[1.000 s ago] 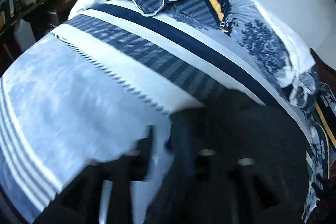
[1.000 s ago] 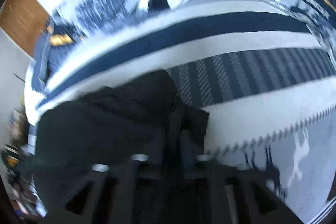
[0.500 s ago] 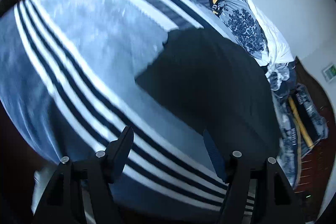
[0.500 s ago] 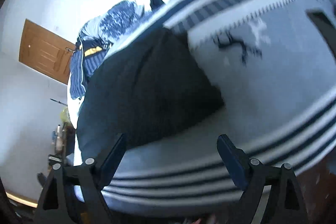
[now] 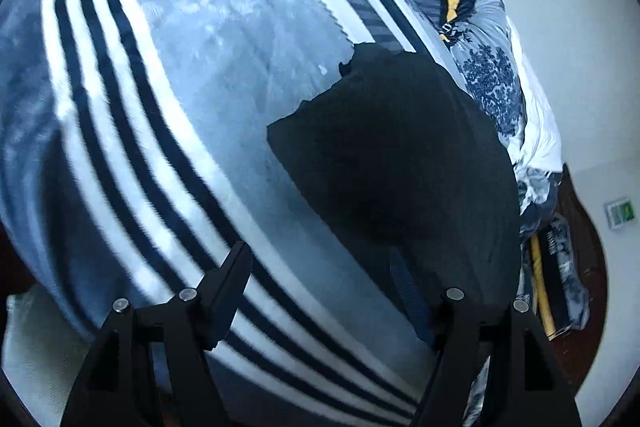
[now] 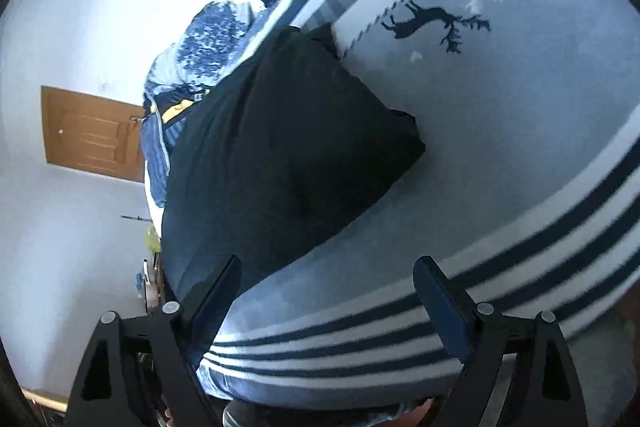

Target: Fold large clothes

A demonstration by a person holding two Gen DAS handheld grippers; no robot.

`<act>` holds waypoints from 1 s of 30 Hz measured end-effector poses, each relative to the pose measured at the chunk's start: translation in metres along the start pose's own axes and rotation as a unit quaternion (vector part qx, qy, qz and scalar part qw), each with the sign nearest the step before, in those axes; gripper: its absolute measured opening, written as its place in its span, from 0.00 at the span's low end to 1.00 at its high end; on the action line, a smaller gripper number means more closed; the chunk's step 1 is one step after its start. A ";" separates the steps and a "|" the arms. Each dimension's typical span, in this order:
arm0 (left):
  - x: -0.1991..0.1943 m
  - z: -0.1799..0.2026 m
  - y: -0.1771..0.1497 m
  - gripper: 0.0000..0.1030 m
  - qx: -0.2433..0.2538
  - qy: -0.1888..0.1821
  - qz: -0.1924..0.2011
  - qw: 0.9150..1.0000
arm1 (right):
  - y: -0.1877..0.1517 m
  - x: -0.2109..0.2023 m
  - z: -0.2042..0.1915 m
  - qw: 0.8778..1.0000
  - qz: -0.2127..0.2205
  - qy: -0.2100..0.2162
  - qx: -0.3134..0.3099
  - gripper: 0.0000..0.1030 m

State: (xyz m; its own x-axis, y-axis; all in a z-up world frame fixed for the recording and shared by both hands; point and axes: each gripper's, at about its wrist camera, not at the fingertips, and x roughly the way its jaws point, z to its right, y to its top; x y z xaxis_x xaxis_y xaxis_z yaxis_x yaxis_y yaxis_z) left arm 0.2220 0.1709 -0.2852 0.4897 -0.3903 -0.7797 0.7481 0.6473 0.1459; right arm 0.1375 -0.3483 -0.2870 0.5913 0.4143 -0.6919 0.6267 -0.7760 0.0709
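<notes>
While both grippers hang empty over the bed:
Garment: black garment [image 5: 396, 171] flat on striped blanket [image 5: 168, 75], frame centre-right.
Left gripper [image 5: 320, 287]: apart, right finger over hem.
Right gripper [image 6: 326, 291]: apart; garment [image 6: 280, 147] upper left.
Long axis: away, toward pillows.

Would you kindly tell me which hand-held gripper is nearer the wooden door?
Left, I'd judge. The door lies off the black garment's left end; the left hand-held gripper works there, the right hand-held gripper at the opposite end.

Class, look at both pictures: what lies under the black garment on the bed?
The black garment lies on a blue blanket with dark and white stripes and deer figures. The blanket's part beneath the garment is covered, so anything there is hidden.
</notes>
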 end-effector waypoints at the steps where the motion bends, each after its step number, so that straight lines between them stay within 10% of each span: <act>1: 0.005 -0.001 0.003 0.70 -0.006 -0.002 -0.003 1.000 | 0.003 0.005 0.001 1.000 -0.002 0.005 0.006 0.87; 14: 0.042 -0.003 0.026 0.72 -0.050 -0.042 0.023 0.998 | 0.046 0.040 0.021 0.997 0.007 0.045 0.066 0.86; 17: 0.044 0.000 0.035 0.71 -0.050 -0.045 0.043 0.997 | 0.056 0.047 0.026 0.996 0.015 0.030 0.079 0.65; 22: 0.045 0.006 0.045 0.07 -0.024 -0.041 0.039 0.998 | 0.063 0.046 0.020 0.998 0.014 0.007 0.052 0.19; 30: -0.041 0.021 0.014 0.03 0.034 -0.053 0.059 0.996 | 0.041 -0.008 -0.004 0.999 0.035 -0.011 0.003 0.04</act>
State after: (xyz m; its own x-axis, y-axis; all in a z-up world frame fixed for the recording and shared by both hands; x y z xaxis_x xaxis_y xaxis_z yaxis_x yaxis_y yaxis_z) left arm 0.2222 0.1825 -0.2385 0.6177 -0.3844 -0.6860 0.7098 0.6480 0.2760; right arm 0.1608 -0.3817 -0.2761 0.6225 0.3475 -0.7012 0.5810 -0.8055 0.1165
